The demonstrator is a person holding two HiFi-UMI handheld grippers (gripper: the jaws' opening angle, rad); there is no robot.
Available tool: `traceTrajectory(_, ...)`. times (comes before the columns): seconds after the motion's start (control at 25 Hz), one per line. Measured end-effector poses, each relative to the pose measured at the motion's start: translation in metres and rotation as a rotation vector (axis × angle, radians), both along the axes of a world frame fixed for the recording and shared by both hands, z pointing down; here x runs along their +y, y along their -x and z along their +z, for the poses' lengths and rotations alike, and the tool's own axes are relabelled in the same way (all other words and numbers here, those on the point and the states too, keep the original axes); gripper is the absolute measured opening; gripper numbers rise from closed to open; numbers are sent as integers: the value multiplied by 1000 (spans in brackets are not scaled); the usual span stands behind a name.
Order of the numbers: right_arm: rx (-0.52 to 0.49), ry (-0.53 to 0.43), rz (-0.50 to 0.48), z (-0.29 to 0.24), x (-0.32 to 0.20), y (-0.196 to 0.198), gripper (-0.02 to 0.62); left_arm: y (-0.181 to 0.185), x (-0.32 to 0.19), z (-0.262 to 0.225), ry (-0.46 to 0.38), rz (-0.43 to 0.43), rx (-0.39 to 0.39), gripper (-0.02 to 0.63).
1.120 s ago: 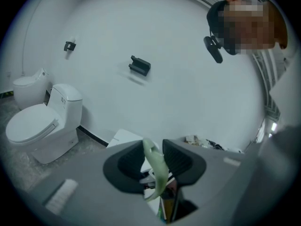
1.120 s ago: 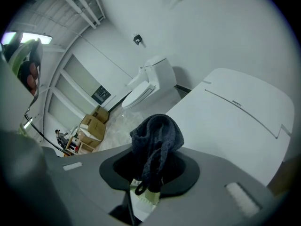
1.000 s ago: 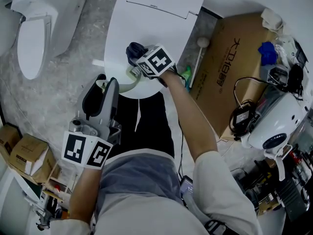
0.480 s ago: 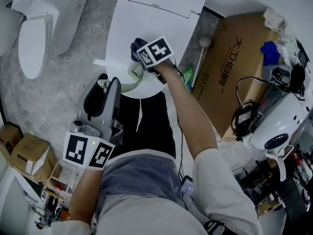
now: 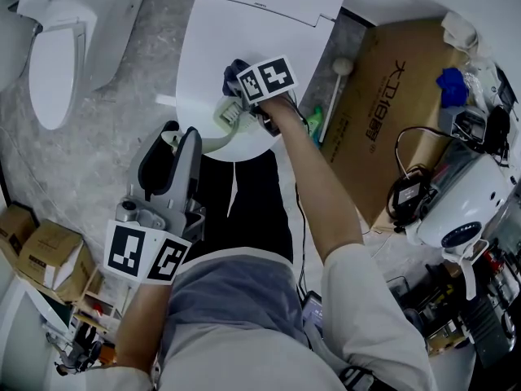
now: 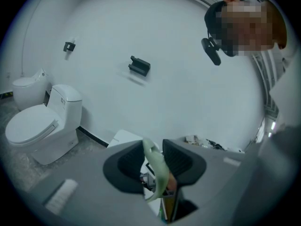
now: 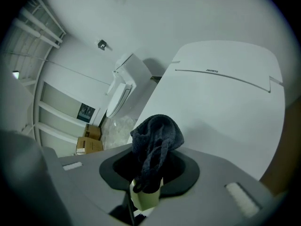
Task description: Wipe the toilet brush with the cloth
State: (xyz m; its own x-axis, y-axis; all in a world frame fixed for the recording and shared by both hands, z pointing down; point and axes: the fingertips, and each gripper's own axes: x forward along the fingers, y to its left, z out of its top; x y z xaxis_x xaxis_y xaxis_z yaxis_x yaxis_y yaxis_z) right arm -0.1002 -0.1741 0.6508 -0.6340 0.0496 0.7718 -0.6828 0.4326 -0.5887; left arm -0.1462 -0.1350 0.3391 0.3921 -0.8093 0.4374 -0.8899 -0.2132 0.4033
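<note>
Since a second ago the right gripper [image 5: 244, 88] has slid a little farther away and a bit to the right, over the big white toilet lid [image 5: 244, 23], while the left gripper [image 5: 168, 145] has stayed where it was. In the right gripper view the jaws of the right gripper [image 7: 150, 168] pinch a dark blue cloth [image 7: 155, 140], which bunches up above them. The cloth touches a pale green part of the brush [image 7: 146, 197] just under it. From the head view the cloth [image 5: 234, 72] sits at the far end of the brush [image 5: 224, 116], above the near edge of the lid. In the left gripper view the jaws of the left gripper [image 6: 153, 161] are pressed on the thin pale green handle of the brush [image 6: 157, 173], which stands up between the two dark pads. The handle bends from the left gripper, nearer the person, toward the right gripper. A second toilet [image 5: 57, 47] stands far to the left on the grey floor. A big brown box [image 5: 391, 96] lies to the right of the lid, and a white stick with a round end [image 5: 335, 92] lies between them. Small brown boxes [image 5: 41, 259] sit near the left edge.
</note>
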Motion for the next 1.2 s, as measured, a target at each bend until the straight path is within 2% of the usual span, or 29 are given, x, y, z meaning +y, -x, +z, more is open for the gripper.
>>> traceTrajectory(0.36,16,8,86,10,-1,-9,103,-1,-2,1,-2,-2,2,0)
traceTrajectory(0.8,-39,83,287,18,3,-24,103,0,2,1,1,-13,7,0)
traceTrajectory(1.2,-53,136,419,29,10,-42,103,1,1,1,-2,-17,14,0)
